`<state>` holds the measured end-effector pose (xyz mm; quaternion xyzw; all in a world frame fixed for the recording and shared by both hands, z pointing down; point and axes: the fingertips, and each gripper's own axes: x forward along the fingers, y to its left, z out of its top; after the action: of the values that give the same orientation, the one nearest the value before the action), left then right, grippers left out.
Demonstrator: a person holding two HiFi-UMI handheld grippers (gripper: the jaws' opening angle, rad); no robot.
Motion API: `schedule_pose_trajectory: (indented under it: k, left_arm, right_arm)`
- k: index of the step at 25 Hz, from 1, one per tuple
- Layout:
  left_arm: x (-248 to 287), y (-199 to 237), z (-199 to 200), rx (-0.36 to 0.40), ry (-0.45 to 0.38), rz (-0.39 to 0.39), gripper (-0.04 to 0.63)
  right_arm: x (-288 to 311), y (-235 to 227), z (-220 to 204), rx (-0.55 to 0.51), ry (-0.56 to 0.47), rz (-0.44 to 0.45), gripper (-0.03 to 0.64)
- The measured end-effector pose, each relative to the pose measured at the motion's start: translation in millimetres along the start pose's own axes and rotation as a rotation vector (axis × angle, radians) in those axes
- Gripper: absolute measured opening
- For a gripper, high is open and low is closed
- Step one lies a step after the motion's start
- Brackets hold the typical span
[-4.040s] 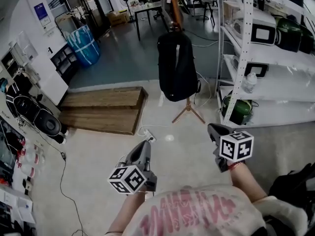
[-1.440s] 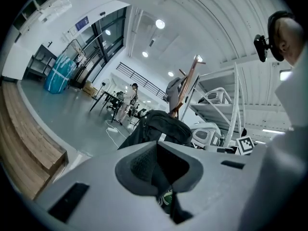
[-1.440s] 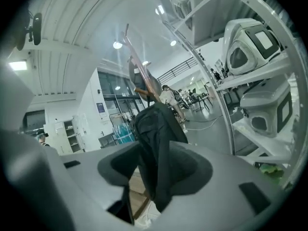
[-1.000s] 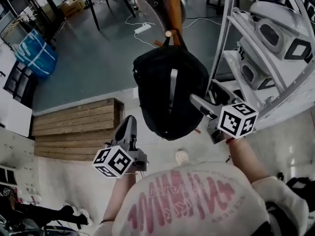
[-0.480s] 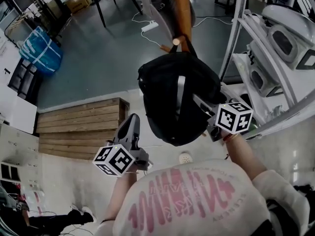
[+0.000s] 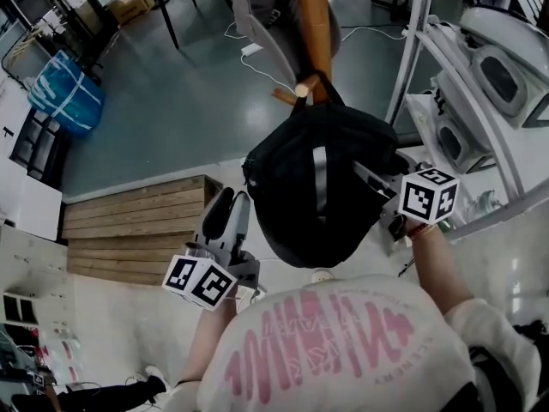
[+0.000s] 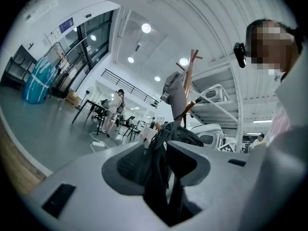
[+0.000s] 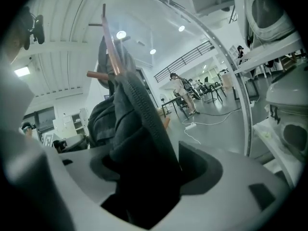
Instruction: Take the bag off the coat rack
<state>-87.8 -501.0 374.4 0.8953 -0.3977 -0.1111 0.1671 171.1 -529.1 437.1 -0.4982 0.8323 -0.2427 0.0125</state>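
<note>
A black backpack (image 6: 309, 187) hangs by its top loop from a peg (image 6: 302, 89) of the wooden coat rack (image 6: 313, 15). My left gripper (image 6: 230, 206) is at the bag's left side with its jaws opening. In the left gripper view a black strip of the bag (image 7: 159, 177) lies between them, loose on its right. My right gripper (image 6: 371, 177) reaches into the bag's right side with its jaws closing. A thick zippered fold of the bag (image 8: 139, 129) fills the space between them in the right gripper view. The rack's pole (image 8: 111, 42) rises behind it.
Metal shelving (image 6: 412, 50) with white appliances (image 6: 502, 67) stands close on the right. A wooden pallet (image 6: 129, 221) lies on the floor to the left. A grey garment (image 6: 257, 15) hangs on the rack above the bag. A blue sack (image 6: 64, 93) is far left.
I have come closer to the rack. The left gripper rose to the bag's left side and its jaws parted. The right gripper pushed further into the bag's right side.
</note>
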Motion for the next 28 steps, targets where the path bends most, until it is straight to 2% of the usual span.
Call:
schedule_pose_trajectory:
  k: [4,6,9,12,16,19,26,28]
  left_arm:
    - [15.2,-14.8,7.9,0.035,-0.065,-0.121,0.249]
    - [24.4,-20.8,1.5,0.082,-0.030,-0.156,0.290]
    - [42.5,-27.1,-17.7,0.193,0.080,-0.178,0.315]
    - [55.5,-29.5,-31.6,0.273,0.151,-0.185,0.321]
    - [68.6,-30.3,-41.7,0.290,0.176,-0.198,0.321]
    - [77.8,-34.2,-52.8,0.311,0.196,-0.244,0.321]
    - [89.2,-37.6,-65.5,0.271,0.232,-0.293,0.311]
    - [88.2,-36.0,-67.6,0.272,0.253,-0.302,0.244]
  right_arm:
    - [1.8,-4.3,3.1,-0.017,0.002,0.028,0.322]
    - [2.0,-5.5,5.2,-0.022,-0.002,0.045,0.322]
    - [2.6,-9.3,9.6,-0.026,-0.016,0.060,0.327]
    - [3.6,-11.3,11.0,-0.033,-0.026,0.064,0.333]
    - [5.0,-10.4,9.9,-0.029,-0.023,0.082,0.336]
    - [6.0,-9.9,10.2,-0.027,-0.026,0.104,0.339]
    - [5.9,-10.2,10.4,-0.027,-0.061,0.138,0.347]
    - [6.6,-8.0,9.9,-0.027,-0.073,0.155,0.353]
